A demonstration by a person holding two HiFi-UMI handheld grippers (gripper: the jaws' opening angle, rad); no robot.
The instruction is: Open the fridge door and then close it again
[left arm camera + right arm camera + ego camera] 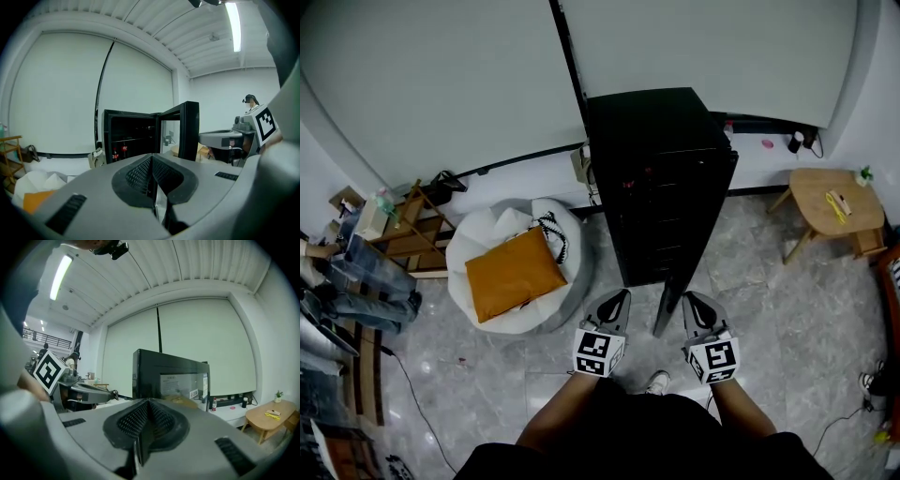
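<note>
- At the far left, a white beanbag (478, 234) with an orange cushion (514, 275) on it lay on the floor, beside the fridge.
- The left gripper (614, 309) hung just left of the open door, its jaws clenched on nothing and pointing at the fridge's dark inside, where small red-capped bottles (118, 152) stood on a shelf.
- The black fridge (661, 178) stood against the wall. Its door (667, 305) swung fully out toward the person and ran between the two grippers.
- The right gripper (698, 314) hung just right of the door, facing its outer glass side, jaws also pressed together and empty.
- The opening half looked done. Closing seemed next, and it likely called for the right gripper to press the door's outer face and swing it back onto the cabinet.
- At the far right stood a small wooden table (825, 202), well clear.
</note>
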